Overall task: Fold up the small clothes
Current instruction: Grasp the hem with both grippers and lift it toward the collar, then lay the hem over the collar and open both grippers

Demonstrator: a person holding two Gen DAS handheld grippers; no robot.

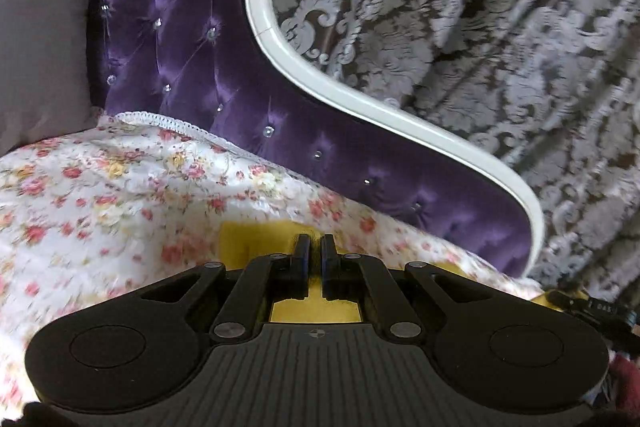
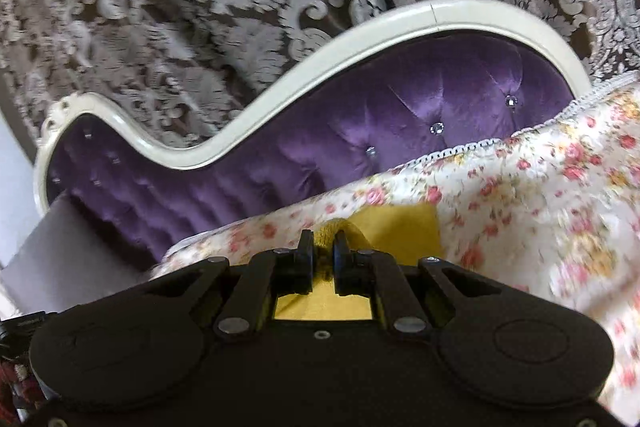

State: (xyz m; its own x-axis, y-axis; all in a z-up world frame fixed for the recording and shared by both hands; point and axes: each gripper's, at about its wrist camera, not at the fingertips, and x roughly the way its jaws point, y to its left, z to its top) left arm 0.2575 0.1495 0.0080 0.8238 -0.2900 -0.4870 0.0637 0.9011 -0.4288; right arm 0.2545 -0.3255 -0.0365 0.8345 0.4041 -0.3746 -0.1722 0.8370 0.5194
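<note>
Yellow garment pinched in both hand-held grippers

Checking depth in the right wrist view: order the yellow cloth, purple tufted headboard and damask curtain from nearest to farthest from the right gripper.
1. Yellow cloth, pinched in the right gripper.
2. Purple tufted headboard, behind the floral bedspread.
3. Damask curtain, behind the headboard.

A purple tufted headboard with a white frame fronts damask wallpaper.
</note>
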